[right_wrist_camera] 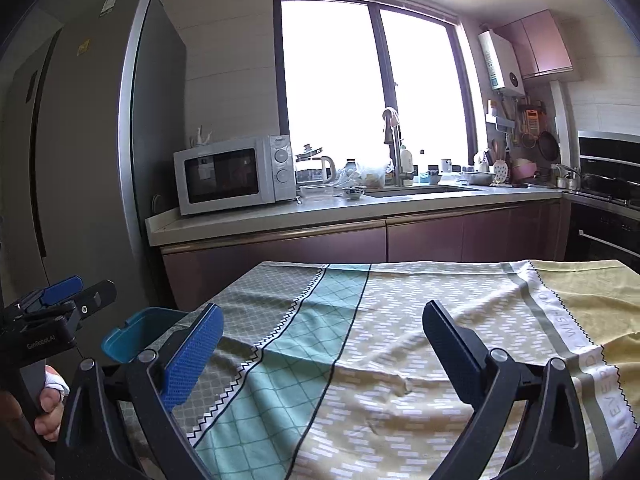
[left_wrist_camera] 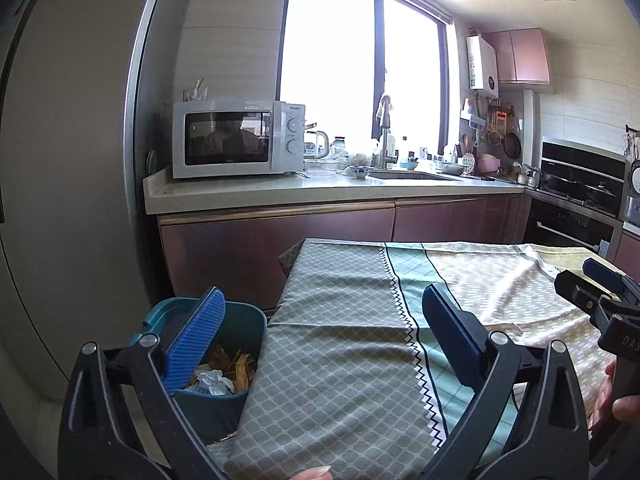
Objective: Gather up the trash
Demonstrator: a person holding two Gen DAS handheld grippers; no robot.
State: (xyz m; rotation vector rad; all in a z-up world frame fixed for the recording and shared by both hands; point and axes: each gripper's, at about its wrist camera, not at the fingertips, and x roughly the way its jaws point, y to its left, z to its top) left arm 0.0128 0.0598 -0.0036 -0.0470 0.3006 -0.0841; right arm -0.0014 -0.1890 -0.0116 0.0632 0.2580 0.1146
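A teal trash bin (left_wrist_camera: 224, 376) stands on the floor at the table's left end, holding crumpled white paper (left_wrist_camera: 214, 382) and brown scraps. My left gripper (left_wrist_camera: 320, 332) is open with nothing between its blue pads, its left pad over the bin's opening, the rest over the table. In the right wrist view only the bin's (right_wrist_camera: 132, 338) rim shows at the left. My right gripper (right_wrist_camera: 320, 340) is wide open and holds nothing, hovering above the patterned tablecloth (right_wrist_camera: 400, 360). Each view catches the other gripper at its edge.
The table (left_wrist_camera: 360, 320) wears a cloth in grey, green and yellow panels. Behind it runs a counter (left_wrist_camera: 320, 194) with a microwave (left_wrist_camera: 236, 138), kettle, bowls and sink. A tall fridge (right_wrist_camera: 88, 140) stands left, and an oven and stove (left_wrist_camera: 576, 192) at right.
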